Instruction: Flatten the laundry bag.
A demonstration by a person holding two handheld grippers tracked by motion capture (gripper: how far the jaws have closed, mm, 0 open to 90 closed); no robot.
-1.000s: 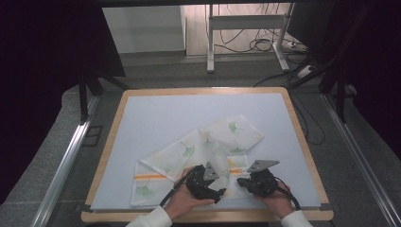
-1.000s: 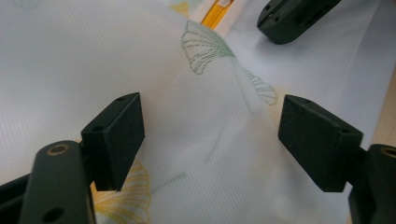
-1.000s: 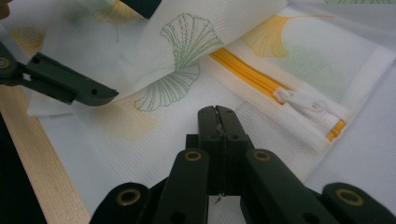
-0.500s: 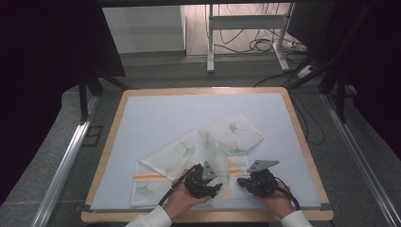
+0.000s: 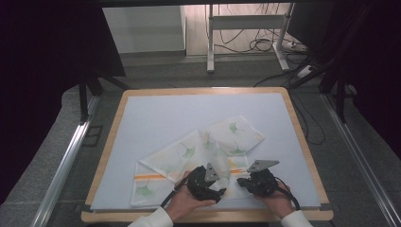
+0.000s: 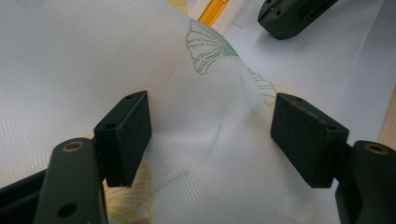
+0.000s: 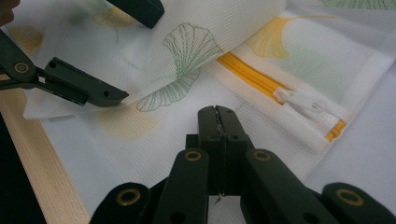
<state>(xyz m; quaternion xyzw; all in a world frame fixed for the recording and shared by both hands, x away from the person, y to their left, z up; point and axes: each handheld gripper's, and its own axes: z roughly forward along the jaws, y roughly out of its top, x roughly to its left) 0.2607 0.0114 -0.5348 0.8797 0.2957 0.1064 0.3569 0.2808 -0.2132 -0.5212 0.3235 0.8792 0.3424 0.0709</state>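
At table's near edge: left gripper jaws still apart over mesh bag; right gripper stays closed.

Mesh bag on the table mat toward its near edge, left gripper and right gripper side by side over the bag's near part, zipper beyond the right gripper

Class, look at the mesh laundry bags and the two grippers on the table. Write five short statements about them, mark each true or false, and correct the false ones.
1. The left gripper is open. True.
2. The right gripper is wide open. False: its jaws are pressed together.
3. The zipper is blue. False: it is yellow with a white pull.
4. The mesh bags carry leaf prints. True.
5. The bags hang off the table. False: they lie on its pale surface.
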